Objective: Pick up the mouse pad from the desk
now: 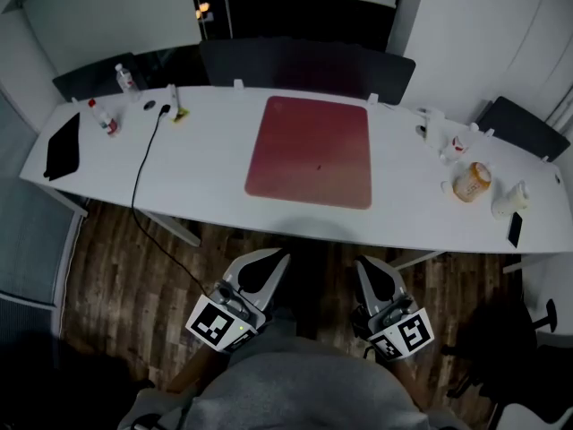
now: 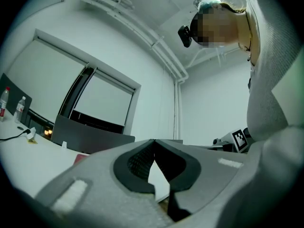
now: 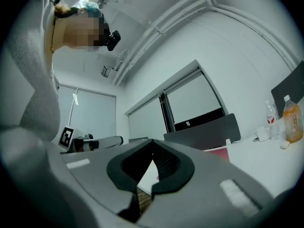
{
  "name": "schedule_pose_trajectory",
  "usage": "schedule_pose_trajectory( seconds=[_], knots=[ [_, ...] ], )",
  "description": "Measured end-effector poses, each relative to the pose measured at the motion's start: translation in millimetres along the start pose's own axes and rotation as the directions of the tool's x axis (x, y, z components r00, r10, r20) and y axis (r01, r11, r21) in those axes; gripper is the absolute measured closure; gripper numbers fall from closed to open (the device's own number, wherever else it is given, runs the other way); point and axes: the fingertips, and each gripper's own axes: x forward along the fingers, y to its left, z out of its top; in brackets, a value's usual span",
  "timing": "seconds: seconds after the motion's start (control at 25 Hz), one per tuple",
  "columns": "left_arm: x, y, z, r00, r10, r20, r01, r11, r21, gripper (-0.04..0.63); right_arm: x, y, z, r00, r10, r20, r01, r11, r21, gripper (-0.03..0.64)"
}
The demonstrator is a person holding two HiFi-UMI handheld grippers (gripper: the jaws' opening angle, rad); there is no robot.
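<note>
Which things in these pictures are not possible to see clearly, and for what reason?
- Head view: the dark speck on the red rectangular mouse pad is too small to identify.
- Head view: the label of the upright clear plastic bottle is too small to read.
- Left gripper view: the left gripper hides nearly all of the mouse pad with its grey body; only a red sliver shows.

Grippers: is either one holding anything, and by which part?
Nothing is held. The left gripper and right gripper are both shut and empty; the mouse pad lies untouched on the desk.

Mouse pad (image 2: 80, 157) mostly hidden behind left claw (image 2: 153, 141); bottle (image 1: 125, 77) label unreadable
</note>
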Motion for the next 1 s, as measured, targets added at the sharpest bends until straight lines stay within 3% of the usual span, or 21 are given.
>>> schedule_pose_trajectory(
  seconds=[0.28,0.8,1.0],
  knots=[
    [29.1,38.8,-1.1,0.999,-0.034,-0.017,0.033,0.999,-0.012,0.597,38.5,-26.6,-2.2,0.999,-0.044,0.0,0.044,0.999,0.012,0.617],
    [64.3,107.1,5.7,0.998,-0.057,-0.016,0.057,0.998,0.026,0.597,113.0,-59.2,-3.2,0.999,-0.046,0.008,0.046,0.999,-0.007,0.617],
    [74.3,122.7,-4.2,0.998,-0.058,-0.039,0.058,0.998,-0.009,0.597,120.4,-72.9,-8.0,0.998,-0.059,0.006,0.059,0.998,-0.007,0.617]
  ],
)
